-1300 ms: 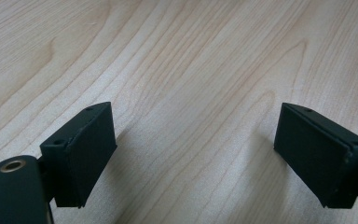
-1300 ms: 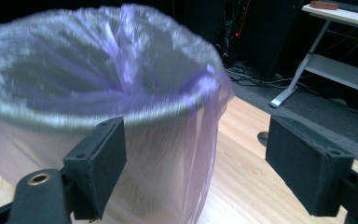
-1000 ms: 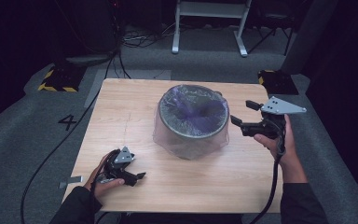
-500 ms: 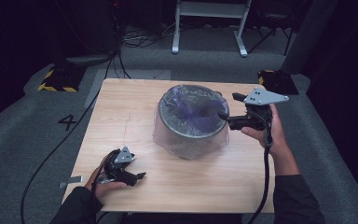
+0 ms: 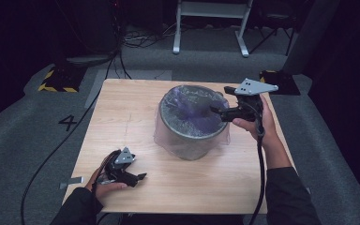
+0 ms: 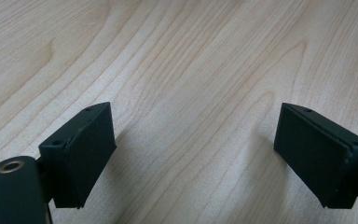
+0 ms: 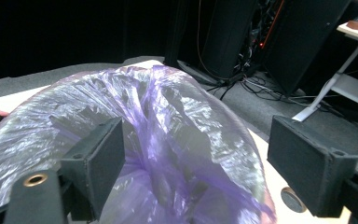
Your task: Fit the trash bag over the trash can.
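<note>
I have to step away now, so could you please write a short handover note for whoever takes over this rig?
Left tool: open, holding nothing, resting low at the near left of the wooden table.
Right tool: open, holding nothing, raised over the right rim of the bin.
Purple bin bag: lines the bin, its edge folded down over the outside.
Done: bag is in place.
Left: probably gripping the bag; no grip yet.

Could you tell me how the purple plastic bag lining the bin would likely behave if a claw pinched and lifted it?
The purple plastic bag looks thin and crinkled, so probably floppy and light. Its glossy film may slip between pads. Draped over the bin rim, it would likely peel off rather than lift the bin.
</note>
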Demonstrator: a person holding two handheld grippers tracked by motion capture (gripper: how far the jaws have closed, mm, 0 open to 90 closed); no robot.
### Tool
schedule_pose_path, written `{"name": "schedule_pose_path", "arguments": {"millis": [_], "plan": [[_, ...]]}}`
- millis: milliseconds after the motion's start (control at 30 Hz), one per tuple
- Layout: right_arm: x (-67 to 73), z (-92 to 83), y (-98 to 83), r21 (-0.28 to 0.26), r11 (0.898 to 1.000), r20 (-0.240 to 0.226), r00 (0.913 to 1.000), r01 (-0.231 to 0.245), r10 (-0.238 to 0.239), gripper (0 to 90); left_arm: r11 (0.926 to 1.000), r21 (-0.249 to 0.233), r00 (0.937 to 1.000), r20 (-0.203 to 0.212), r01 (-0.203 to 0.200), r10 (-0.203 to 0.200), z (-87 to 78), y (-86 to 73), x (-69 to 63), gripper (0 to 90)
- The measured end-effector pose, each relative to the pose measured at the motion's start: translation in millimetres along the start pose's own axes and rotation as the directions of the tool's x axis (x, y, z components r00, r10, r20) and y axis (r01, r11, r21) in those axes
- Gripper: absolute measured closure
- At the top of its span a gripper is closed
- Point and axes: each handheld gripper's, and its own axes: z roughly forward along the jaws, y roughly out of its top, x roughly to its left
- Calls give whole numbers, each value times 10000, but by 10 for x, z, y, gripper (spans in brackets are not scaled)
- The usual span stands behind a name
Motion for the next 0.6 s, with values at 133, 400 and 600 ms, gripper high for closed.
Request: {"name": "schedule_pose_path", "arguments": {"millis": [133,400,600], "plan": [[23,117,40,75,10000,-98,9999,58,-58,189,10000,2,10000,17,-15,15,0,0,2,120],[86,299,60,530,9982,-375,9989,294,-274,186,10000,-2,10000,23,-27,27,1,0,2,119],[117,375,27,782,9966,-618,9979,247,-198,186,10000,-5,10000,33,-8,8,1,0,2,119]]}}
